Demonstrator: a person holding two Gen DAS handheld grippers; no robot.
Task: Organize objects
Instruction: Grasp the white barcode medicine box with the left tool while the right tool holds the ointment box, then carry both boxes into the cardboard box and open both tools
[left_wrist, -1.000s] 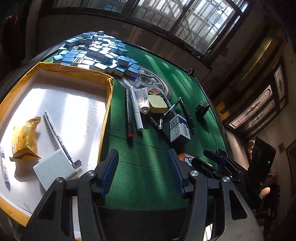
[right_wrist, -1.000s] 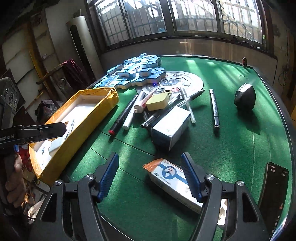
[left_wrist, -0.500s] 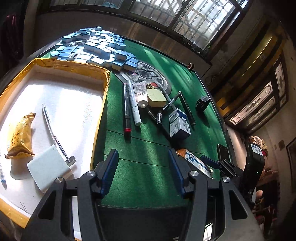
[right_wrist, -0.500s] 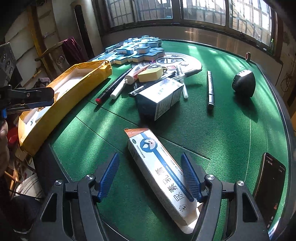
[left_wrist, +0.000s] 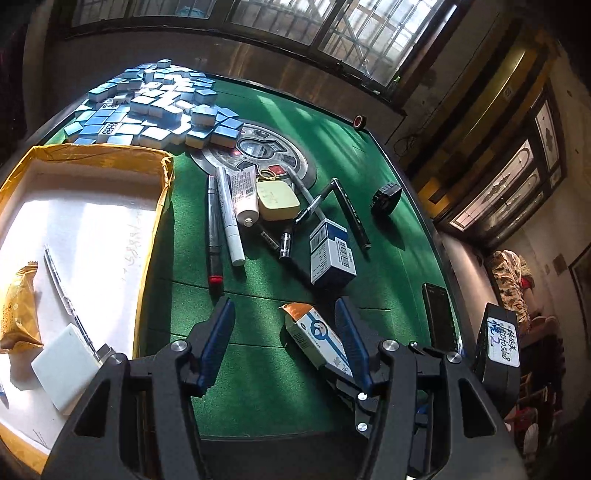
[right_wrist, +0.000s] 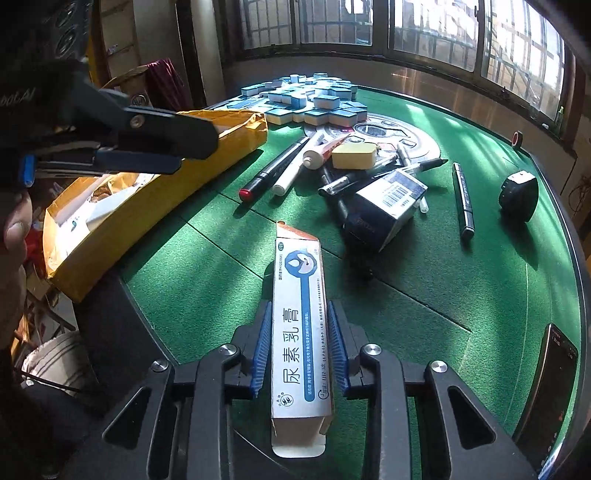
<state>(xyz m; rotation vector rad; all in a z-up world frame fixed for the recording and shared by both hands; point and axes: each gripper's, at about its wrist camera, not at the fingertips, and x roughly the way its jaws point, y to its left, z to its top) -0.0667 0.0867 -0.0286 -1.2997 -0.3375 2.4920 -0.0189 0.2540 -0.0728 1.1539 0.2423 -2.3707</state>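
A long white ointment box (right_wrist: 298, 295) with an orange end lies on the green table near its front edge. My right gripper (right_wrist: 299, 308) straddles it, jaws closing, blue pads against both long sides. In the left wrist view the same ointment box (left_wrist: 314, 332) shows just beyond my left gripper (left_wrist: 283, 305). Its jaws are opening with only green felt between them. The yellow-walled tray (left_wrist: 164, 184) at the left holds a snack packet (left_wrist: 18, 306), a pen (left_wrist: 62, 291) and a white pad (left_wrist: 66, 369). The left gripper (right_wrist: 147, 147) hangs beside the tray (right_wrist: 240, 129).
Markers and pens (left_wrist: 214, 229), a tube (left_wrist: 244, 195), a yellow case (left_wrist: 277, 201) and a blue-white carton (left_wrist: 330, 254) clutter mid-table. Mahjong tiles (left_wrist: 155, 107) are heaped at the back. A phone (left_wrist: 437, 317) and a black device (left_wrist: 386, 195) lie at the right.
My right gripper has come down over the ointment box and its jaws have narrowed from wide open onto the box's sides. The left gripper has shifted sideways, staying open.
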